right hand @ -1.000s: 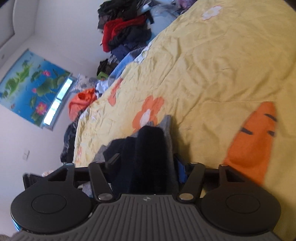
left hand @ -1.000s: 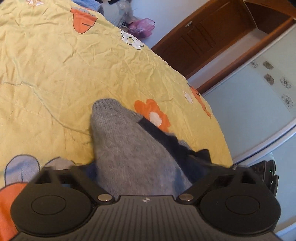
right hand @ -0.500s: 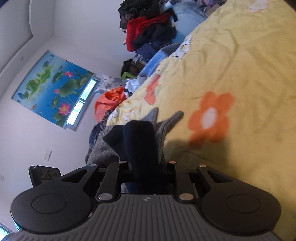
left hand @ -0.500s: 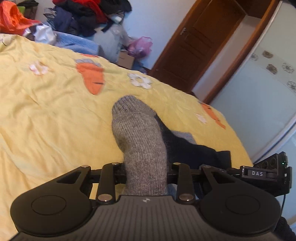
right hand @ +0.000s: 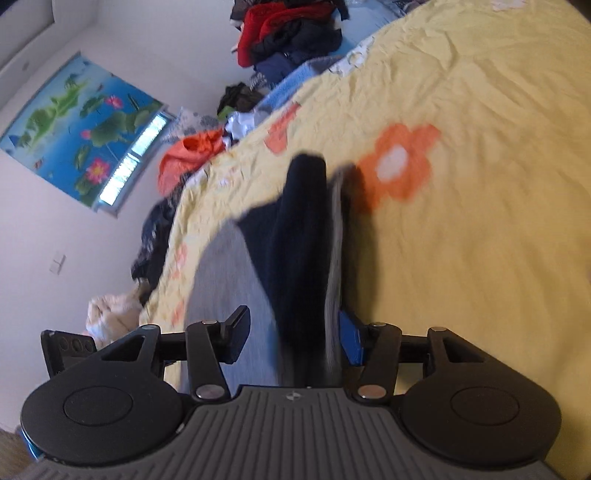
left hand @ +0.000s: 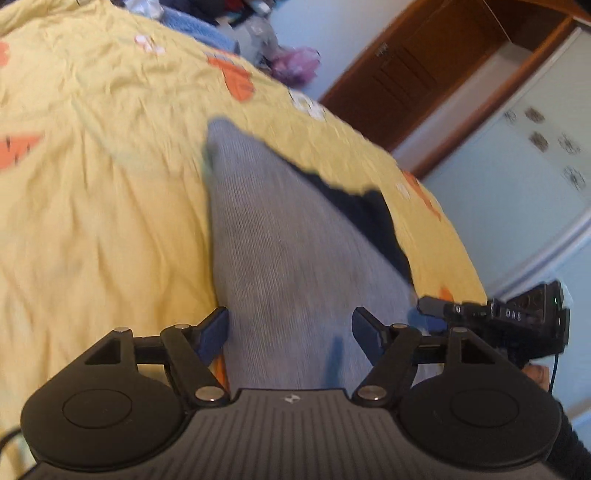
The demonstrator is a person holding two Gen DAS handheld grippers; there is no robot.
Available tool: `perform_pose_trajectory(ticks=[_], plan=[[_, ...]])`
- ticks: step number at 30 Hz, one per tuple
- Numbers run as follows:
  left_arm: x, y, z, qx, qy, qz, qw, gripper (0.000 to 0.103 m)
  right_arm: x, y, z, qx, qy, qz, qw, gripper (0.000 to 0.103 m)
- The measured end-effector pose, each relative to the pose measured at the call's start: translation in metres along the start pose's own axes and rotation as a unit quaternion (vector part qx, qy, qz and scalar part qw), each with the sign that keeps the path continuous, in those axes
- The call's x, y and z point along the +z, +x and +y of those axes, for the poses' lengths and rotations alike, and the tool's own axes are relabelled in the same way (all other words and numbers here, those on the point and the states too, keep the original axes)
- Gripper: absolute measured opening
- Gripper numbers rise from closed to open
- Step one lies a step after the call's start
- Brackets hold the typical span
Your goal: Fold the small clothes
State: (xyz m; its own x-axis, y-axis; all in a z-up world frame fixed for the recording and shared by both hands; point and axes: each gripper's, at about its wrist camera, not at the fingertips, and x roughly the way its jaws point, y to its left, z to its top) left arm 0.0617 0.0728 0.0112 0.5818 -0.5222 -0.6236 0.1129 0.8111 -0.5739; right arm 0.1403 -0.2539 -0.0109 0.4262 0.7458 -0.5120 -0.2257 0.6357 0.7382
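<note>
A grey knitted sock (left hand: 280, 236) with a dark navy part (left hand: 362, 210) lies on the yellow bedsheet (left hand: 103, 184). My left gripper (left hand: 291, 328) is open, its jaws spread to either side of the grey sock end. In the right wrist view the navy part (right hand: 299, 236) and a grey edge (right hand: 334, 258) run up between the jaws of my right gripper (right hand: 293, 332), which is open; the fabric leans against the blue right finger (right hand: 351, 339). The right gripper's body shows at the right in the left wrist view (left hand: 517, 317).
The sheet (right hand: 480, 221) has orange flowers and carrot prints. Piles of clothes (right hand: 288, 33) lie beyond the bed's far edge. A brown wooden door (left hand: 424, 62) and a pale wardrobe panel (left hand: 517, 177) stand to the right of the bed.
Both grippers have opened and let go of the sock. The sock has come down onto the sheet and lies spread wider. Both views are blurred by motion.
</note>
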Motion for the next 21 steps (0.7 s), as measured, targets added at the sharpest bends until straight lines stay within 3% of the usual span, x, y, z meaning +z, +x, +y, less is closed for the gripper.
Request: perform_pose_trajectory(ticks=[3, 6, 7, 8, 9, 11, 15, 18, 20, 21], plan=[[-0.026, -0.003, -0.002, -0.012, -0.001, 0.003, 0.9999, 0.073, -0.035, -0.011, -0.001, -0.007, 0.008, 0.02, 1.0, 0.053], [-0.028, -0.003, -0.003, -0.019, -0.012, 0.004, 0.9997, 0.072, -0.054, -0.011, 0.002, 0.009, 0.01, 0.019, 1.0, 0.051], [-0.027, -0.002, -0.004, -0.019, -0.016, 0.008, 0.9997, 0.065, -0.054, -0.009, 0.002, 0.012, 0.019, 0.019, 1.0, 0.049], [-0.025, 0.002, -0.003, -0.012, -0.017, 0.016, 0.9997, 0.027, -0.054, -0.007, 0.003, 0.008, 0.023, 0.021, 0.999, 0.034], [-0.025, 0.006, -0.004, 0.007, -0.013, 0.03, 0.9994, 0.018, -0.054, -0.003, 0.005, -0.001, 0.02, 0.03, 0.999, 0.023], [-0.024, 0.002, -0.006, 0.019, -0.008, 0.033, 0.9992, 0.017, -0.056, 0.003, 0.011, -0.011, 0.0, 0.044, 0.999, 0.02], [-0.036, -0.015, -0.015, 0.055, 0.046, 0.044, 0.9964, 0.015, -0.067, -0.012, 0.025, -0.011, -0.038, 0.053, 0.998, 0.019], [-0.044, -0.021, -0.018, 0.069, 0.067, 0.027, 0.995, 0.022, -0.078, -0.018, 0.019, -0.028, -0.056, 0.038, 0.997, 0.018], [-0.045, -0.032, -0.032, 0.105, 0.089, 0.017, 0.9903, 0.037, -0.08, -0.024, 0.014, -0.016, -0.023, 0.029, 0.999, 0.033], [-0.047, -0.04, -0.042, 0.121, 0.114, 0.001, 0.9861, 0.04, -0.079, -0.03, 0.017, -0.019, -0.018, 0.021, 0.999, 0.036]])
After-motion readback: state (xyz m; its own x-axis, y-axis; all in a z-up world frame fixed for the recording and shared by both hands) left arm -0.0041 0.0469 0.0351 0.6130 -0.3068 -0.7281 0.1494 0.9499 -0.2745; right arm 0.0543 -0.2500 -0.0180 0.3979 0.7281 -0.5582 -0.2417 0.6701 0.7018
